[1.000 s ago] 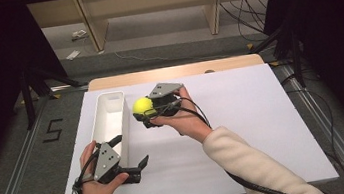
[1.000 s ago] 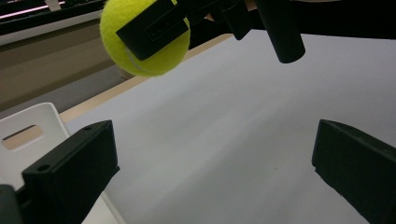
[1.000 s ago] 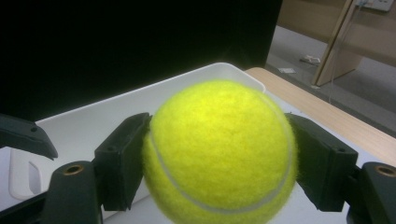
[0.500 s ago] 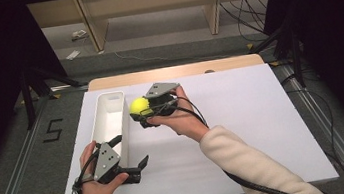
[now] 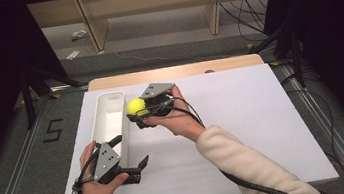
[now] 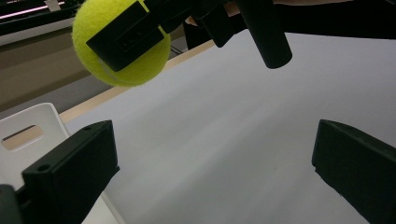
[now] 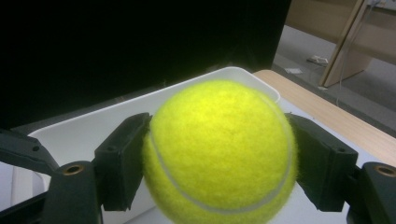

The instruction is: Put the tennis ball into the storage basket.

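Note:
A yellow tennis ball [image 5: 135, 106] [image 7: 219, 149] [image 6: 119, 44] is clamped in my right gripper [image 5: 137, 109] [image 7: 218, 161], held in the air just right of the long white bin [image 5: 108, 123] [image 7: 116, 126], near its far half. The black jaws press on both sides of the ball. My left gripper [image 5: 132, 155] [image 6: 215, 172] rests low near the bin's near end, open, with nothing between its jaws; its view looks up at the ball and the right gripper above the white table top [image 5: 243, 118].
The white bin [image 6: 28, 135] lies lengthwise along the left side of the white board. A wooden table edge [image 5: 176, 71] runs behind it. Wooden shelf legs [image 5: 89, 22] and cables [image 5: 244, 12] lie on the floor beyond. Dark curtains flank both sides.
The right gripper with the ball has edged left toward the bin. The left gripper has stayed put.

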Demonstrator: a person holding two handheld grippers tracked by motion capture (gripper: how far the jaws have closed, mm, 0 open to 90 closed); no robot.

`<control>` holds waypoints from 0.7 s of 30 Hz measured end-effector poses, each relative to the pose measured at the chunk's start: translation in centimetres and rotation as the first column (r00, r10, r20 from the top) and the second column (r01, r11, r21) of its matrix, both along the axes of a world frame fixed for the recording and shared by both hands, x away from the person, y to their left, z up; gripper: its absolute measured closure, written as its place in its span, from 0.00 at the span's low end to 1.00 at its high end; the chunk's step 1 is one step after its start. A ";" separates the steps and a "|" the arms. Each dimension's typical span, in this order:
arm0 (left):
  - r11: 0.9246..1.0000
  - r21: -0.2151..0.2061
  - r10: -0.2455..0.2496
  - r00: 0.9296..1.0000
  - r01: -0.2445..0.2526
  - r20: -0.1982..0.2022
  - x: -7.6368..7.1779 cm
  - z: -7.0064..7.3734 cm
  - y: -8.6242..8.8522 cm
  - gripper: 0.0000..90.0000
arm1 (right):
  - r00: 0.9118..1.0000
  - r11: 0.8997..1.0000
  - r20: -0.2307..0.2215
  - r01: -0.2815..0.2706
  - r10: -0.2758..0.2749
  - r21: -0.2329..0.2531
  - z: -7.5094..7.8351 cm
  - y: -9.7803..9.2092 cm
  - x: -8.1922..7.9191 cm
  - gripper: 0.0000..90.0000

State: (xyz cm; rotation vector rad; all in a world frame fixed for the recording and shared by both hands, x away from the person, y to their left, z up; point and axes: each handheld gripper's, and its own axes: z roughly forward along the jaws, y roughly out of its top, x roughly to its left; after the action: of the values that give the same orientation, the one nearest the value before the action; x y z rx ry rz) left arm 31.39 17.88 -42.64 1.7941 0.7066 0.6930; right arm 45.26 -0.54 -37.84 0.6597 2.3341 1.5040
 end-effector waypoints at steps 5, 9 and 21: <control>1.000 -0.001 0.000 1.000 0.000 0.000 0.0 0.0 0.0 0.00 | 1.000 1.000 -0.001 -0.003 0.003 0.000 0.1 0.2 0.0 0.30; 1.000 -0.002 0.001 1.000 -0.001 0.000 0.0 0.0 0.0 0.00 | 1.000 1.000 -0.002 -0.006 0.006 -0.001 0.2 0.3 0.1 0.30; 1.000 -0.002 0.001 1.000 -0.001 0.000 0.0 0.0 0.0 0.00 | 1.000 1.000 -0.005 -0.010 0.010 0.001 0.2 0.7 0.2 0.30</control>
State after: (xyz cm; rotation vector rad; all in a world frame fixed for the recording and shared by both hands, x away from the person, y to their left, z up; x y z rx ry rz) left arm 31.36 17.90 -42.63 1.7921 0.7080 0.6934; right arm 45.45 0.11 -37.60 0.6544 2.3437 1.5099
